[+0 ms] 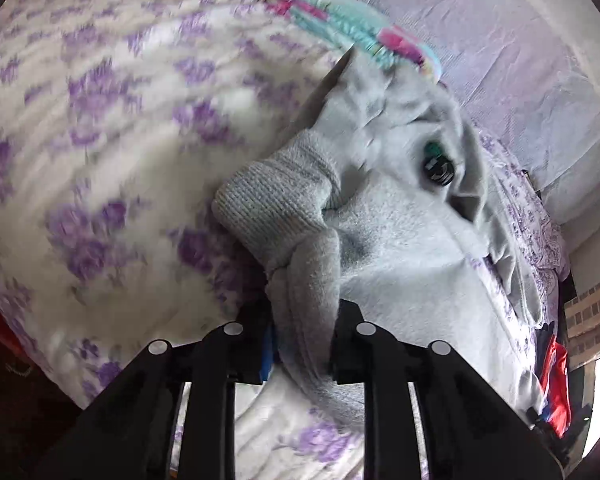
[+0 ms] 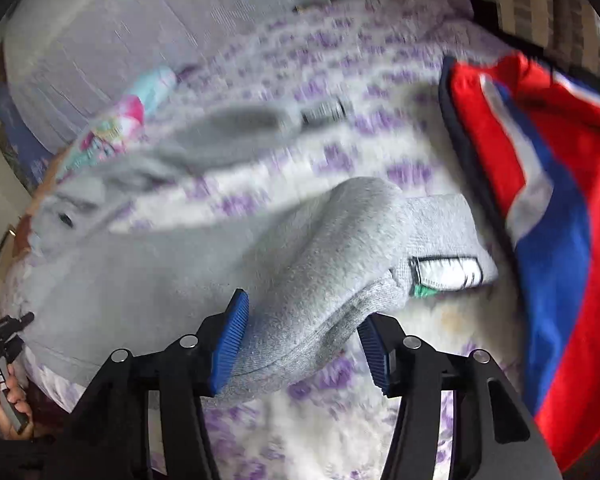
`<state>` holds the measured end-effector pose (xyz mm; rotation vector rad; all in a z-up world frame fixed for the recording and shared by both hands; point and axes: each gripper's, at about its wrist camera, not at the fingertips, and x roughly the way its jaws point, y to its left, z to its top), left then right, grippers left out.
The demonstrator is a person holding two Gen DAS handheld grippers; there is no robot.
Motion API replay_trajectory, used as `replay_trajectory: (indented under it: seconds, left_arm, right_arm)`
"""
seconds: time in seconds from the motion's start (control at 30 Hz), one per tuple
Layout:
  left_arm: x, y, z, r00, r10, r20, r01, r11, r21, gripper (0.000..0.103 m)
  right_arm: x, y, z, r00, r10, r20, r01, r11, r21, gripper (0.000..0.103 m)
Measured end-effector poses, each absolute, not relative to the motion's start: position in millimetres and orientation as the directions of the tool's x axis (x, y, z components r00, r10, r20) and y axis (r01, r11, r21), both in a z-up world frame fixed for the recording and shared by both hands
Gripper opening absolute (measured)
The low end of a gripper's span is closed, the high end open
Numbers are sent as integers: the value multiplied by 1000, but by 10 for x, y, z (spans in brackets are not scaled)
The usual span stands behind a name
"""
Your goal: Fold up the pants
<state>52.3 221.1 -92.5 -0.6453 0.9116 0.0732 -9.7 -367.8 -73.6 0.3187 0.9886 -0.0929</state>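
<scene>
Light grey sweatpants (image 1: pixel 400 248) lie on a white bedspread with purple flowers (image 1: pixel 100 140). My left gripper (image 1: pixel 302 344) is shut on a bunched fold of a pant leg, with its ribbed cuff (image 1: pixel 272 200) just ahead of the fingers. In the right wrist view the grey pants (image 2: pixel 148 264) stretch to the left. My right gripper (image 2: pixel 300 344) is closed on the waistband end (image 2: pixel 332 280), beside a white label (image 2: pixel 448 272). Its blue pads (image 2: pixel 230 344) press the cloth. The left gripper also shows in the right wrist view (image 2: pixel 4 336).
A turquoise and pink garment (image 1: pixel 340 28) lies beyond the pants. A red, blue and white garment (image 2: pixel 548 200) lies to the right of the waistband. A lilac wall (image 1: pixel 500 40) runs behind the bed. Both views are motion-blurred.
</scene>
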Motion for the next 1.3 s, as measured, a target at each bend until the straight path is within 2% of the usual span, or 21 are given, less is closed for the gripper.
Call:
replay_trajectory:
  seconds: [0.03,0.07,0.17,0.2,0.27,0.33,0.37,0.47,0.6,0.8,0.93,1.0,1.07,1.17,1.3]
  left_arm:
    - [475,2230,-915,647,-202,-735,-316,807,-500,22]
    - [436,2230,-870,654,-185,-734,-320,811,-490,27]
    - [284,2272,-678,676,-135,-724,-335,819,-465,49]
    - [209,2308,-604,687,-99,-720,-347,826,-445,51]
    - [30,2421,-433,714,-25,-700,-377,829,-413,55]
    - [-135,2528,-274,732,61,-678,-425,819,-386,59]
    - [-178,2553,-194,744,72,-664,-424,819,-386,61]
    - [-43,2471,76,772,54,-634,-361,858,-367,62]
    - [479,2130,258,794,-42,-606,-237,897,-373,72]
    - [1459,1793,51,734,-182,-654,-203,861,-467,72]
    - [1892,1815,-155,708,-130,-694,-277,853,-442,72]
    - [2044,1860,-299,686,-134,-715,-304,840,-449,72]
    - [2137,1906,-402,674,-114,-730,-334,834,-439,72]
    - [2201,2004,-494,671,-96,-735,-362,823,-438,72]
    - [2233,2030,-531,673,-83,-735,-360,831,-424,72]
  right_arm:
    - [-173,-3661,-706,583,46,-811,211,956,205,51]
    - [-250,-3658,-614,619,-3,-785,214,963,166,51]
    - [-381,-3789,-329,695,-33,-718,208,966,156,51]
    - [-391,-3846,-217,711,-94,-697,244,963,119,54]
    - [-444,-3931,30,749,-255,-612,328,945,7,70]
    - [-506,-4053,213,780,-286,-557,353,935,14,82]
    - [-515,-4096,280,797,-282,-534,351,936,31,83]
    - [-289,-4071,330,816,-177,-551,267,960,86,83]
    - [257,-3971,188,789,84,-609,139,941,310,83]
    - [1099,-3993,-272,711,297,-637,159,815,558,83]
    - [1549,-4066,-584,700,279,-657,253,764,594,83]
    - [1790,-4088,-793,662,312,-682,285,737,613,76]
    - [1920,-4047,-937,635,379,-673,272,706,654,7]
    - [1718,-3876,-602,727,310,-613,180,775,606,6]
    - [1311,-3714,165,827,315,-467,28,805,593,6]
